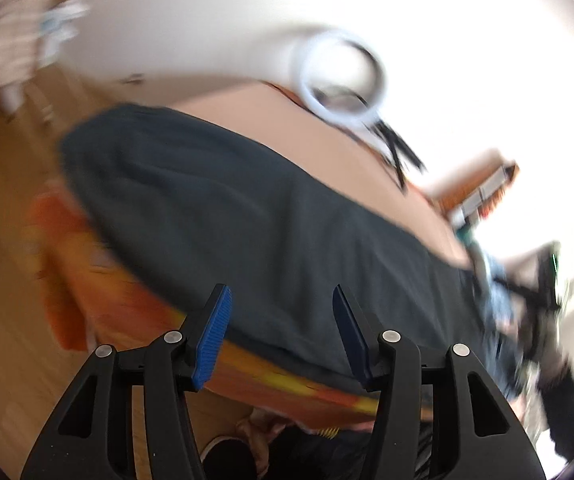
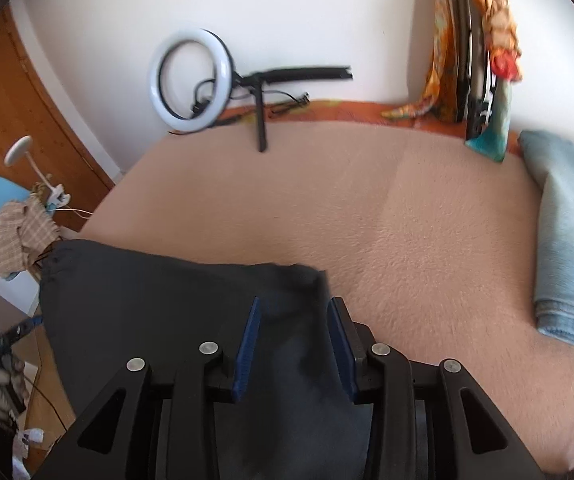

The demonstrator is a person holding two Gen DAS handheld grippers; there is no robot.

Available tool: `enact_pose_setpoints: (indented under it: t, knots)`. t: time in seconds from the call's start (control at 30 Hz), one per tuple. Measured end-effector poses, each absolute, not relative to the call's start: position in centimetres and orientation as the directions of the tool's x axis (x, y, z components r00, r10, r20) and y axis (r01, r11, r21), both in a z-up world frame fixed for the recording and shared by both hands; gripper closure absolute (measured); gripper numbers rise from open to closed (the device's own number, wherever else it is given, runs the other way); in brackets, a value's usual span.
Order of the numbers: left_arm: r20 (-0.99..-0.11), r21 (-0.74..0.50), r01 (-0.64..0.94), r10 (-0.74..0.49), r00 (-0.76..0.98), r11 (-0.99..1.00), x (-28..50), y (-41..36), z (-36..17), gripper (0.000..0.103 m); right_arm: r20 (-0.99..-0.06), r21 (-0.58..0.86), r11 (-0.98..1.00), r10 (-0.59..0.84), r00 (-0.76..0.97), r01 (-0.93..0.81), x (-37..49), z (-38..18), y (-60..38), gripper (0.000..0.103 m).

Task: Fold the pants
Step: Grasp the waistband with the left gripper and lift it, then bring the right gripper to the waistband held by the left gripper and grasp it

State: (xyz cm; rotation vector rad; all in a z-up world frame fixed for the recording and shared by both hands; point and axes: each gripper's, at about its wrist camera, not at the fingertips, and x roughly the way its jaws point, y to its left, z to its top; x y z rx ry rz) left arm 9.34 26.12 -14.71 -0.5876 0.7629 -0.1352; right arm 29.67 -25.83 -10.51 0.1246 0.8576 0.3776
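Note:
Dark grey pants lie flat on a peach bed cover, reaching to the bed's near edge. My left gripper is open and empty, hovering over the pants' near edge; this view is motion-blurred. In the right wrist view the pants lie at lower left with a corner raised. My right gripper is open, its jaws on either side of the pants' right corner, nothing clamped. The right gripper also shows in the left wrist view, blurred.
A white ring light on a black stand sits at the bed's far side by the wall. Folded light blue jeans lie at the right. Colourful cloths hang at back right. A chair with checked cloth stands left.

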Motion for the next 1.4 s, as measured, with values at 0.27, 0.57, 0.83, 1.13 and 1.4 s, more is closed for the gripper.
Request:
enact_pose_setpoints:
  t: [0.27, 0.57, 0.83, 1.13, 1.4]
  knots:
    - [-0.533, -0.709, -0.256, -0.261, 0.805, 0.657, 9.3, 36.4, -16.7, 0.051, -0.655, 0.329, 0.898, 0.439, 0.615, -0.291, 22.9, -8.4, -24.5, 0.053]
    - [-0.547, -0.742, -0.320, -0.256, 0.797, 0.589, 12.0, 40.1, -18.7, 0.051, -0.652, 0.352, 0.901, 0.431, 0.624, -0.254, 19.5, -7.9, -23.7, 0.050]
    - [-0.546, -0.762, -0.326, -0.286, 0.787, 0.559, 13.8, 40.7, -20.1, 0.051, -0.643, 0.353, 0.908, 0.411, 0.647, -0.226, 19.2, -6.7, -24.0, 0.050]
    - [-0.559, -0.748, -0.338, -0.267, 0.785, 0.571, 15.5, 41.1, -20.2, 0.048, -0.650, 0.363, 0.908, 0.409, 0.641, -0.211, 19.4, -6.9, -23.7, 0.050]
    - [-0.529, -0.757, -0.339, -0.218, 0.820, 0.558, 15.7, 40.7, -21.1, 0.059, -0.657, 0.362, 0.908, 0.409, 0.633, -0.211, 19.7, -7.0, -23.4, 0.050]
